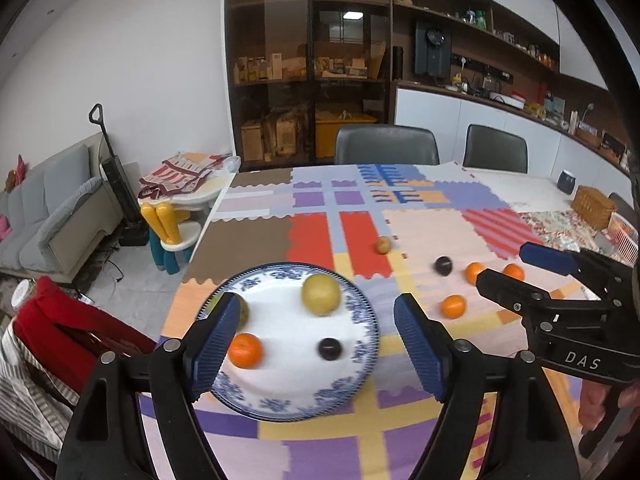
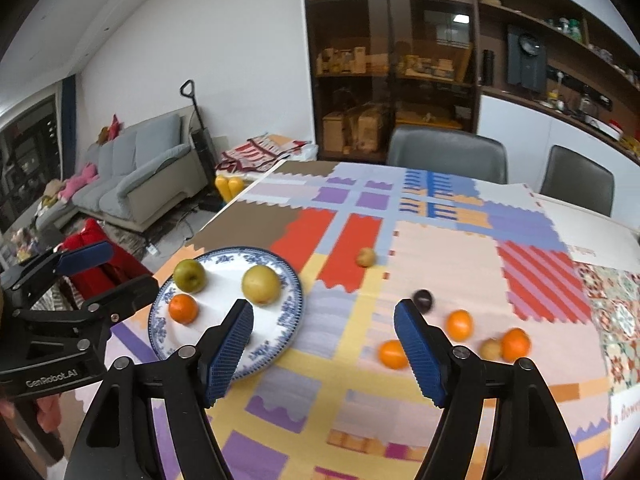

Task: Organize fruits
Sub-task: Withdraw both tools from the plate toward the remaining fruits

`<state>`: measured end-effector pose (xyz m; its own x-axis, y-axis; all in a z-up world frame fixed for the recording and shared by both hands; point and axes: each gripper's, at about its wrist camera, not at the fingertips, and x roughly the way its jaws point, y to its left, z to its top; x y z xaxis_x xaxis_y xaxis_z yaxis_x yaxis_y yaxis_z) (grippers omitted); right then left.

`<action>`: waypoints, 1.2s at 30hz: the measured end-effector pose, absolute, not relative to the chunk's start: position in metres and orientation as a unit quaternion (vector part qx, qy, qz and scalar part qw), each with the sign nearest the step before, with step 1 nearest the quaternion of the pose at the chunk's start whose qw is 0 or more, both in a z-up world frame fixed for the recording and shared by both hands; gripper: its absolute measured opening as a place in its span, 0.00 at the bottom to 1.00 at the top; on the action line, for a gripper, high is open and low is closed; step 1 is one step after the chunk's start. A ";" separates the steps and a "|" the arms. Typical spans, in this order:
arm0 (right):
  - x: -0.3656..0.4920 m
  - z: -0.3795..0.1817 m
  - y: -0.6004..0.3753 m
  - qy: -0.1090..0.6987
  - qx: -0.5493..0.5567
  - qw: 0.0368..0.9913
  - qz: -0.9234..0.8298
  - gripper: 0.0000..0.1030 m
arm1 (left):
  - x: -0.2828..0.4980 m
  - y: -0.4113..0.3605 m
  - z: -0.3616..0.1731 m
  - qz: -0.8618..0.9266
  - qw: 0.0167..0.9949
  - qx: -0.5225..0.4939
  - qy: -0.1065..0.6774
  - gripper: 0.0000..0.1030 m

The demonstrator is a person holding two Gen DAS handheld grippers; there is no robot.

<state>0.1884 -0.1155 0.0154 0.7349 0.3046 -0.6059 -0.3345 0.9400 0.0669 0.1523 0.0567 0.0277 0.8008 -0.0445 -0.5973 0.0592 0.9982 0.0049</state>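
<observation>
A blue-and-white plate [image 1: 362, 312] [image 2: 294, 300] on the patchwork cloth holds a yellow apple [image 1: 320, 294] [image 2: 261, 284], a green apple [image 2: 189, 276], an orange [image 1: 245, 350] [image 2: 183, 309] and a dark plum [image 1: 330, 348]. My left gripper [image 1: 318, 320] [image 2: 134, 264] hovers open above the plate with nothing between its pads. To the plate's right lie a loose plum [image 2: 423, 301] [image 1: 443, 266], three oranges, the nearest orange [image 2: 393, 354] [image 1: 454, 306] among them, and a small brownish fruit [image 2: 491, 349]. My right gripper [image 2: 324, 312] [image 1: 502, 262] hangs open and empty over the cloth between plate and oranges.
Another small brownish fruit [image 1: 383, 245] [image 2: 366, 257] lies farther back on the cloth. A wicker basket [image 1: 592, 204] and a white plastic basket [image 1: 624, 236] stand at the far right. Two grey chairs [image 1: 386, 144] are behind the table. The table's left edge runs close to the plate.
</observation>
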 end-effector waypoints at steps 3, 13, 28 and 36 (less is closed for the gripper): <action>0.180 0.020 -0.131 0.311 -0.014 0.937 0.158 0.71 | 0.149 0.044 0.029 -0.034 0.948 -0.003 0.316 0.77; 0.160 0.031 -0.182 0.287 -0.006 0.951 0.113 0.71 | 0.141 -0.001 0.023 -0.045 0.945 -0.002 0.323 0.78; 0.167 0.001 -0.251 0.309 0.021 0.949 0.061 0.71 | 0.167 -0.059 -0.013 -0.062 0.932 0.016 0.356 0.78; 0.185 -0.017 -0.274 0.326 0.036 0.943 0.047 0.71 | 0.190 -0.077 -0.035 -0.064 0.925 0.025 0.375 0.78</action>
<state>0.1852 -0.2739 -0.0170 0.7829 0.1124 -0.6118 -0.0651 0.9929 0.0991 0.1903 -0.0769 -0.0349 0.7112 -0.0999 -0.6958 0.1366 0.9906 -0.0025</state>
